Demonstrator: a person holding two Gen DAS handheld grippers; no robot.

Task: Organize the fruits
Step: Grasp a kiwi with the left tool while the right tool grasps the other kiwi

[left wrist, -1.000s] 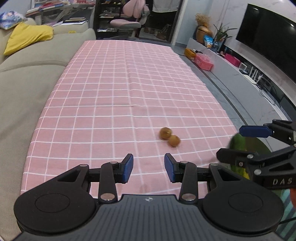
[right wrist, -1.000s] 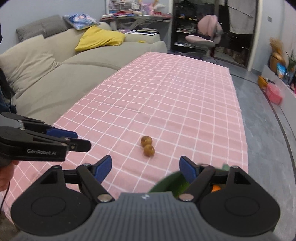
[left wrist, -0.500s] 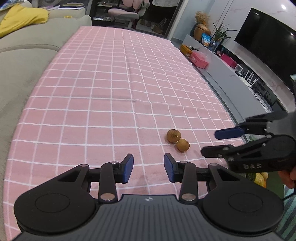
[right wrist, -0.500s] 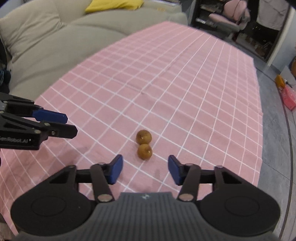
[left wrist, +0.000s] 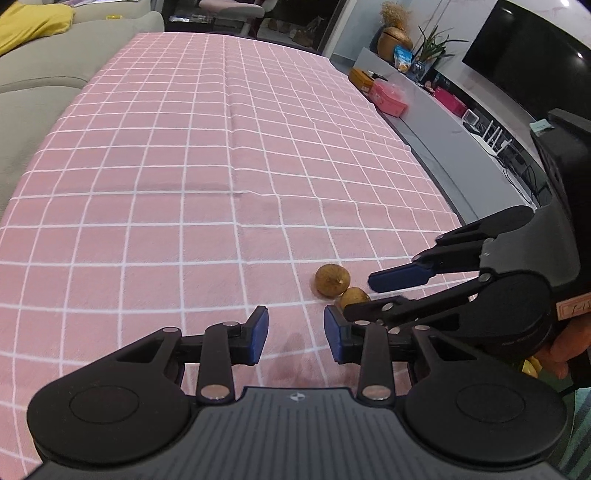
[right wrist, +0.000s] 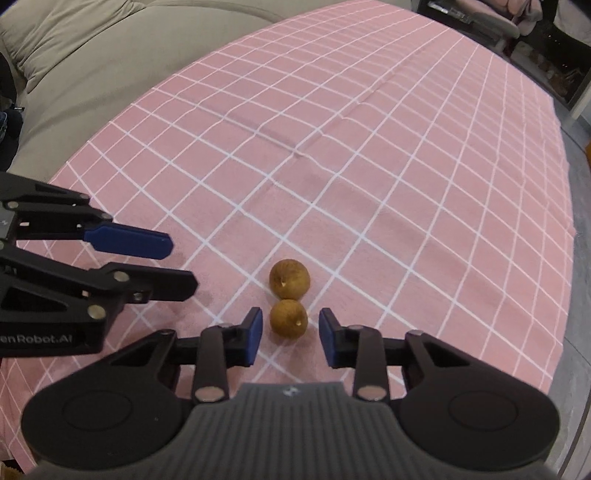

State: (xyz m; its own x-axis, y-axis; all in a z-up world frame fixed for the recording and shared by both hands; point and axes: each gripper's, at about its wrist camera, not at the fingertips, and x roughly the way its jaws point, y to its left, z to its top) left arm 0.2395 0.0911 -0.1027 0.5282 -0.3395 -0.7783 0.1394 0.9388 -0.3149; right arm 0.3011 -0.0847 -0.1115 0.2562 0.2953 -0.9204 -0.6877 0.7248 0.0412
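Two small round brown fruits lie touching on the pink checked tablecloth [right wrist: 369,184]. In the right wrist view the nearer fruit [right wrist: 289,318] sits between the blue fingertips of my right gripper [right wrist: 290,334]. Its jaws are closing, with a thin gap still showing on each side of the fruit. The farther fruit [right wrist: 290,283] lies just beyond. My left gripper [left wrist: 295,334] hovers low over bare cloth, left of the fruits, its jaws closing with nothing between them. In the left wrist view the right gripper [left wrist: 360,297] half hides the nearer fruit [left wrist: 354,296]; the farther fruit [left wrist: 331,279] shows fully.
A grey sofa [right wrist: 92,74] runs along the table's left side, with a yellow cushion [left wrist: 29,26] on it. The table's right edge drops to the floor by a low TV cabinet [left wrist: 461,140] holding a pink box [left wrist: 389,98]. A hand [left wrist: 561,350] holds the right gripper.
Both grippers have sunk toward the cloth and tipped downward, coming closer to the fruits. The right jaws have narrowed from wide to just around the nearer fruit. The left jaws have narrowed slightly.
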